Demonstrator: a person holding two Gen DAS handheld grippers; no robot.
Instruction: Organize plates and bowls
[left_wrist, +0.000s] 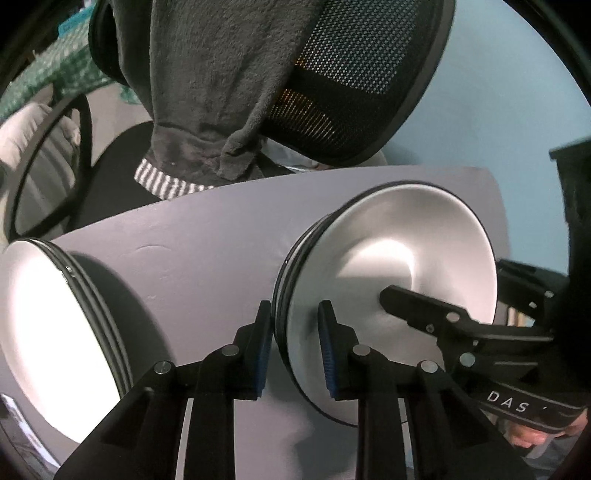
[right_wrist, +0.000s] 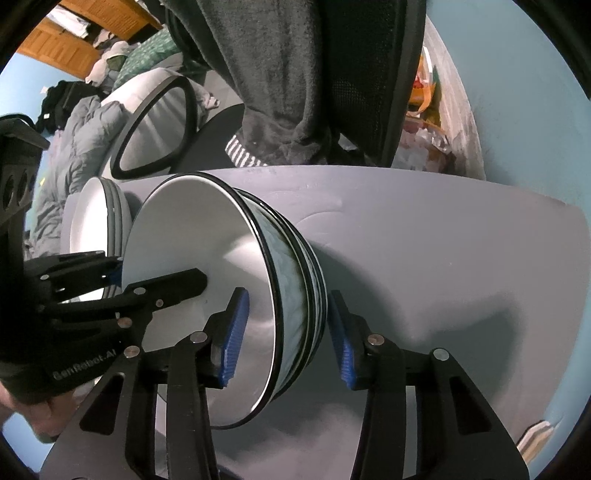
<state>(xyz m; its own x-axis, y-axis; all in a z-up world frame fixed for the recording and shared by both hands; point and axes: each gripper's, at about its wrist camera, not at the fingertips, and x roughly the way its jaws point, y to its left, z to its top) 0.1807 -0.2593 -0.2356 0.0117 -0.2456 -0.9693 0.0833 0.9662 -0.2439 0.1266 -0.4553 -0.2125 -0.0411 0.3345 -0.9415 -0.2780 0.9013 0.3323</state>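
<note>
A stack of nested bowls (left_wrist: 406, 240), white inside with black rims and a bluish marbled outside (right_wrist: 291, 280), stands on the grey-lilac table (left_wrist: 203, 240). My left gripper (left_wrist: 294, 314) has its blue pads on either side of the stack's left rim and presses on it. It also shows in the right wrist view as the left gripper (right_wrist: 155, 273). My right gripper (right_wrist: 287, 299) straddles the opposite rim, one pad inside the top bowl and one outside; a small gap shows at the inner pad. A stack of white plates (left_wrist: 55, 332) sits to the left.
Behind the table stands a black mesh office chair (left_wrist: 369, 92) with a dark grey garment (left_wrist: 221, 92) draped over it. Bedding and clutter (right_wrist: 74, 140) lie beyond at the left. A light blue wall (left_wrist: 517, 110) is at the right. The table's right half (right_wrist: 443, 258) is bare.
</note>
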